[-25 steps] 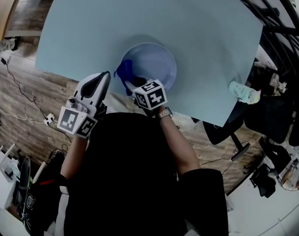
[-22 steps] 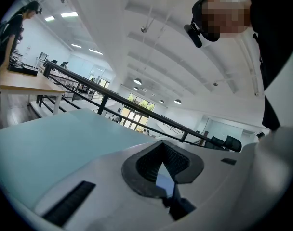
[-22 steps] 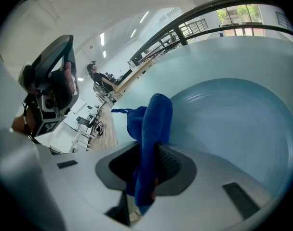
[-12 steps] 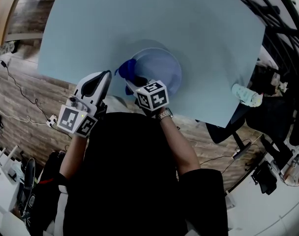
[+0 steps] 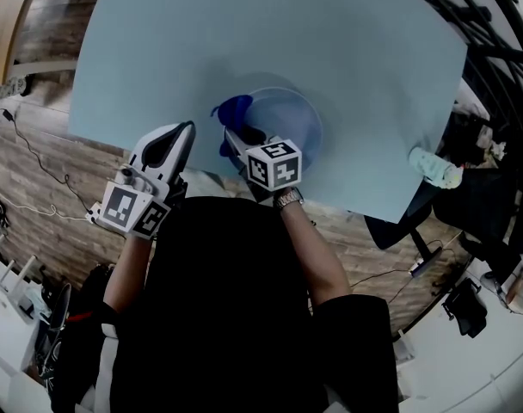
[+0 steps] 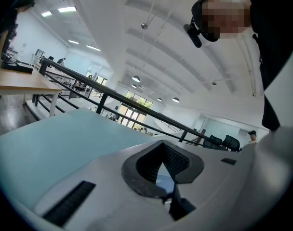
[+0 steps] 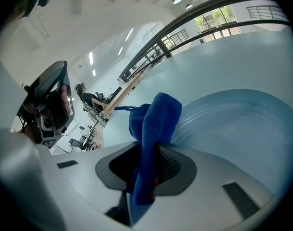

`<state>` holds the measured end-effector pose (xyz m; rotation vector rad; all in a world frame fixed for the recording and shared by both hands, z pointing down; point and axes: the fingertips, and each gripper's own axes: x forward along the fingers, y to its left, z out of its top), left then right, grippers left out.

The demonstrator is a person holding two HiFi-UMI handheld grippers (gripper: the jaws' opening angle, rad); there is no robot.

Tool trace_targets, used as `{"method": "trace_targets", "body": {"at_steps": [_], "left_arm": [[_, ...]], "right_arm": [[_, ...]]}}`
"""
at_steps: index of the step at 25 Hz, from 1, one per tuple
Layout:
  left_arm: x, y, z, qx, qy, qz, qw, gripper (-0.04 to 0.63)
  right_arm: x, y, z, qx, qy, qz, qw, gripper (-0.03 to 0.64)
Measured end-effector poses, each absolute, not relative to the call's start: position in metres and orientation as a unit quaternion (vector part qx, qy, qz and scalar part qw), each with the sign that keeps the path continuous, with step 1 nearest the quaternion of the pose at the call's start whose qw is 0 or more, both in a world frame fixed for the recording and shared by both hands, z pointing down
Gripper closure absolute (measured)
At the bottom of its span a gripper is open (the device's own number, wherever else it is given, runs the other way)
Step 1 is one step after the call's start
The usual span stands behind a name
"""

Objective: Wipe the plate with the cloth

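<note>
R gripper [image 5: 236,138] has its fingers clamped on the blue cloth [image 7: 156,119]. The cloth sticks out past the fingertips in a bunched wad, with a bit of it trailing back through the fingers. Head view puts the wad at the left rim of the pale blue plate [image 5: 289,120], partly over the rim and partly inside. Can't tell whether the cloth is pressed onto the plate or just above it. Plate sits flat on the light blue counter [image 5: 244,33], near the front edge, and nothing else is in it. L gripper [image 5: 185,131] is off to the left of the plate at the counter edge, clear of the plate, fingers closed w/ nothing between them. Step in hand looks like the wipe itself, working the left rim area. Most of the plate's inside lies to the right of the cloth. Next move prob needs the wad pushed down flat and swept across the bowl to the far/right side. Plate isn't braced, so it could slide.
</note>
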<state>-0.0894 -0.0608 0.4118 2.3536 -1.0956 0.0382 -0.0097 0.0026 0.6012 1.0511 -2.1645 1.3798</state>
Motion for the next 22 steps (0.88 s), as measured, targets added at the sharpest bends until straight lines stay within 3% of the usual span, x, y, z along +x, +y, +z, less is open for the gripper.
{"method": "trace_targets", "body": {"at_steps": [13, 22], "left_arm": [[-0.070, -0.041, 0.404, 0.872, -0.415, 0.013, 0.260, 0.594], [-0.033, -0.008, 0.395, 0.875, -0.412, 0.003, 0.253, 0.594]], "right_arm": [[0.042, -0.025, 0.572, 0.450, -0.756, 0.456, 0.131, 0.537], [0.097, 0.023, 0.574, 0.490, -0.676, 0.518, 0.187, 0.537]]}}
